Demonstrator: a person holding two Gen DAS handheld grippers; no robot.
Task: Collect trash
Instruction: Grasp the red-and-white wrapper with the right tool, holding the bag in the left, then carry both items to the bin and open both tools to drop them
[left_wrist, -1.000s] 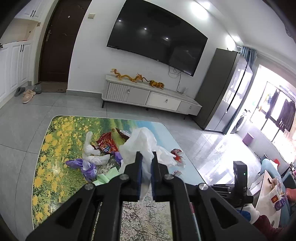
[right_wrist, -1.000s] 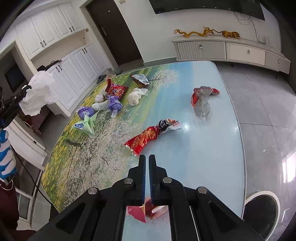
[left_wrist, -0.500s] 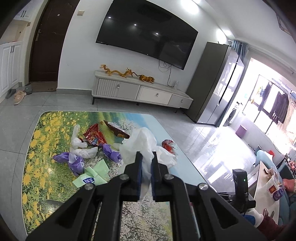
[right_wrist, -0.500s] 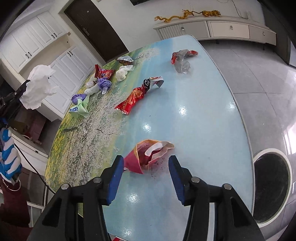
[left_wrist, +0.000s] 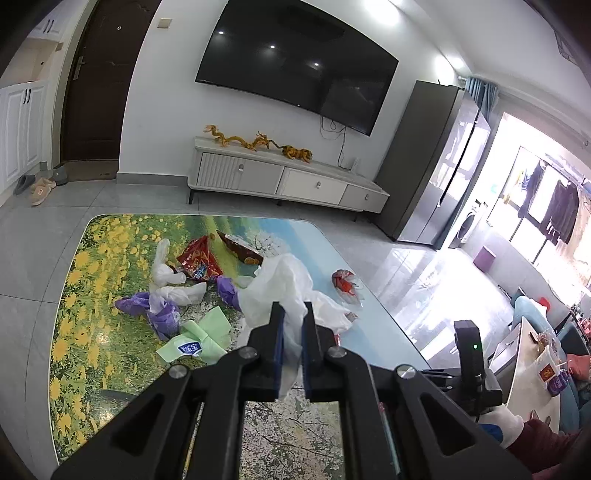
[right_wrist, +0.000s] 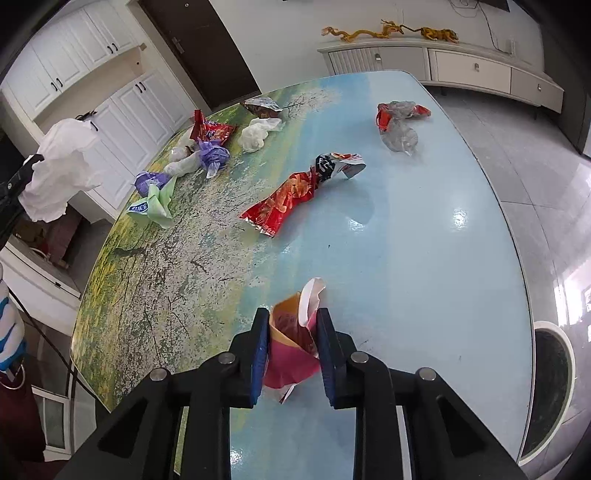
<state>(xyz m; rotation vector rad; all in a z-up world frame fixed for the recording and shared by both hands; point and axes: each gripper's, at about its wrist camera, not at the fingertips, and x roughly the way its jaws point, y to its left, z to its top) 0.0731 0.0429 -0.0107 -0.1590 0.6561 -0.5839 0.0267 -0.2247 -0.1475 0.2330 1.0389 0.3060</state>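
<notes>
Trash is lying scattered across the printed table (right_wrist: 424, 229). A pink and orange snack wrapper (right_wrist: 291, 350) is sitting at lower centre of the right wrist view, between the fingers of the right gripper (right_wrist: 292, 347). The jaws are standing partly closed against its sides; whether they are gripping it firmly cannot be told. The left gripper (left_wrist: 291, 347) is pinching a white plastic bag (left_wrist: 284, 288), which is billowing above its jaws at centre frame.

A long red foil wrapper (right_wrist: 291, 199) is lying mid-frame, and a clear and red packet (right_wrist: 399, 125) is lying toward the upper right. Purple bags (right_wrist: 212, 153), a green sachet (right_wrist: 153, 205) and a white glove (right_wrist: 256, 133) are clustering at upper left. A round bin (right_wrist: 550, 384) is showing at the lower right edge.

Handling judgement: every piece is looking light, thin and crushable. Foil is likely slippery; gripping across a crumpled fold or twisted neck should hold best.
</notes>
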